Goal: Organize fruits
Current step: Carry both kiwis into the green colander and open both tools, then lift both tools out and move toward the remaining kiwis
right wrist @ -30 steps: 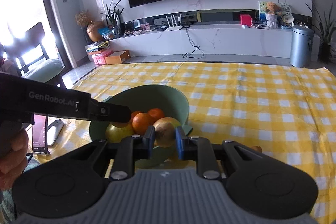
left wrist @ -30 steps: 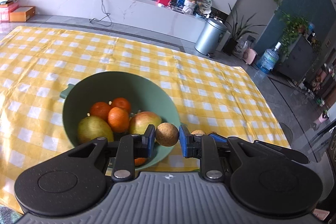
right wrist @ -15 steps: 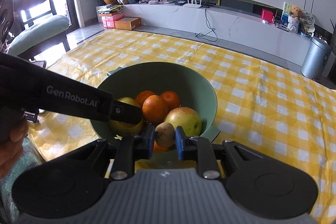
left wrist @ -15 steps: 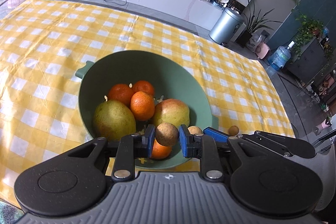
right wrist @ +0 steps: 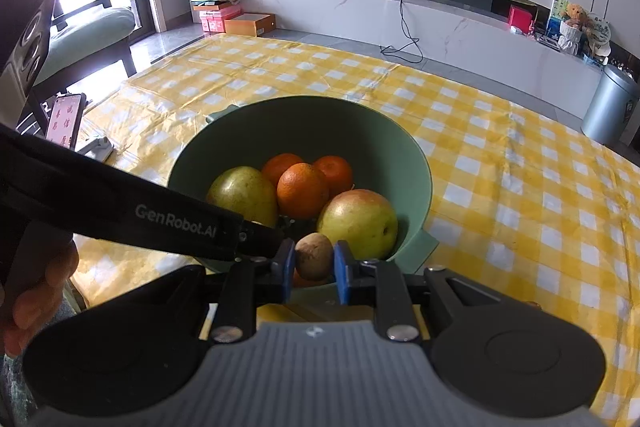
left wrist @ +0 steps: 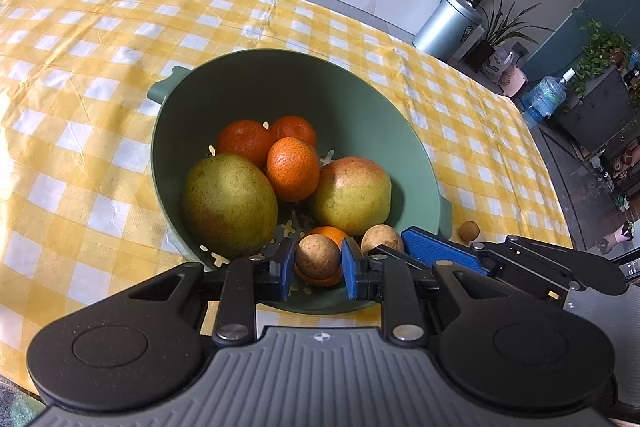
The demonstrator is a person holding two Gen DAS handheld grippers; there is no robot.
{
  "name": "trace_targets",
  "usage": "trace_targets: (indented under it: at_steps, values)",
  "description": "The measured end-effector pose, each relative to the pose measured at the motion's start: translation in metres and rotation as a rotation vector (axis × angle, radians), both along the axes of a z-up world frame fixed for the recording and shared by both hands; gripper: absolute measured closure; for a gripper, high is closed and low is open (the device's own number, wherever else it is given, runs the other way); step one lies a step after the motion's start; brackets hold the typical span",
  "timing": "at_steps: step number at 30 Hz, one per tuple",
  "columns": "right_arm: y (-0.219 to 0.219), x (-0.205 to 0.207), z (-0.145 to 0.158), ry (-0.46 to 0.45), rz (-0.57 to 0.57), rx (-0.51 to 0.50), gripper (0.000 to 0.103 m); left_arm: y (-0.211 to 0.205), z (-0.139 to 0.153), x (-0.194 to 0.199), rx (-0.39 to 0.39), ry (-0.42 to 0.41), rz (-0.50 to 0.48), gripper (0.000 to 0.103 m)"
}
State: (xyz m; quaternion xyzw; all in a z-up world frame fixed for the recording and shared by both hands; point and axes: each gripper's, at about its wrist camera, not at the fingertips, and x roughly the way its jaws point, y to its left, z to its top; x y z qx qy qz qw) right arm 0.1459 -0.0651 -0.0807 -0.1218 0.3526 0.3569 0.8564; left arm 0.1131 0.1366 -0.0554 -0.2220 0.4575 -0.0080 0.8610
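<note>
Both claws have come forward and down over the bowl since 1 second ago, so the fruits inside now fill more of each view. On the left, the left claw is clenched on a small brown round fruit, probably a longan, held just above the near rim of the green bowl. On the right, the right claw grasps a second brown fruit in the same way, also over the near rim; in the left view this fruit shows at 3 o'clock from the first one, with the blue pad beside it.

Inside the bowl lie 2 pears, the left pear at 9 o'clock and the right pear at 3 o'clock, with 3 tangerines behind and between them, and 1 more orange fruit low under the left claw. A third brown fruit sits on the yellow checked tablecloth of the table, outside the bowl at its right handle.

I judge the step in hand is the placing of both small fruits. Next move asks to lower a little, open the jaws over a free gap, and then fetch the fruit that is left outside.
</note>
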Motion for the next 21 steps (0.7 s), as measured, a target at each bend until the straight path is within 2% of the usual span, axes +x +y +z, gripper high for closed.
trace_targets:
  at_steps: [11, 14, 17, 21]
  values:
    - [-0.012, 0.0, 0.006, 0.003, -0.027, 0.05, 0.084, 0.0, 0.005, -0.003, -0.01, 0.002, 0.026, 0.072]
    - [-0.017, -0.004, 0.012, -0.014, -0.033, 0.069, 0.082, -0.004, 0.013, -0.006, -0.002, -0.023, 0.029, 0.07]
    - [-0.024, -0.009, 0.019, -0.043, -0.041, 0.082, 0.074, -0.009, 0.023, -0.009, 0.014, -0.052, 0.03, 0.067]
    - [-0.038, -0.016, 0.032, -0.097, -0.063, 0.095, 0.073, -0.022, 0.039, -0.015, 0.058, -0.117, 0.013, 0.067]
